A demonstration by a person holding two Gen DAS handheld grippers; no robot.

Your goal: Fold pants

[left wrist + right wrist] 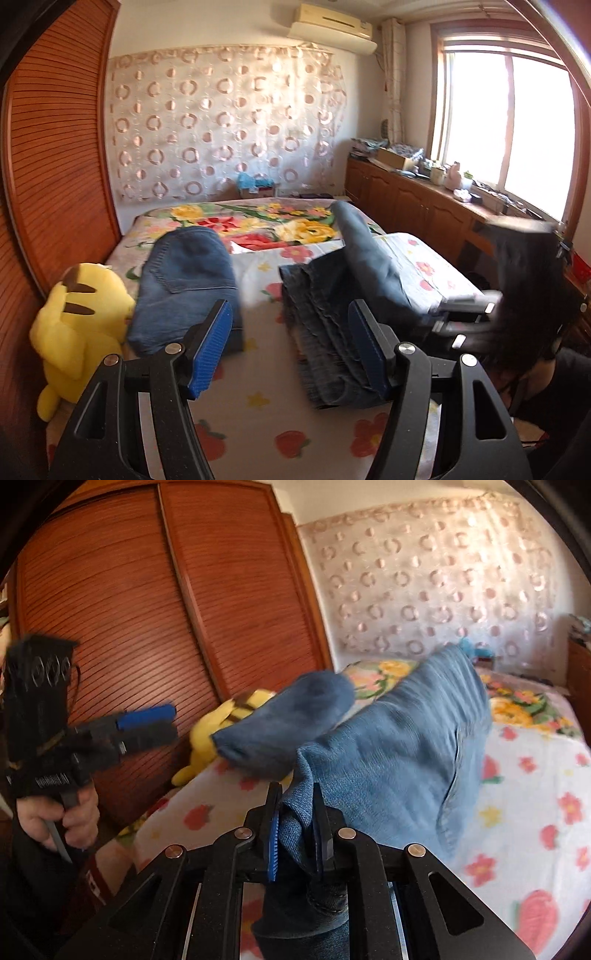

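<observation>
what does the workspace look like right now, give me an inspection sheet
surface: bed with a flower-print sheet, rumpled near the middle.
job's things: dark jeans partly folded, one end raised; lighter blue jeans lie to the left.
clutter: yellow plush toy at the bed's left edge.
grippers: left gripper open, empty, above the sheet; right gripper shut on denim of the dark jeans.
cables: nothing seen.
surroundings: wooden wardrobe, patterned curtain, air conditioner, window above a cluttered wooden cabinet.
</observation>
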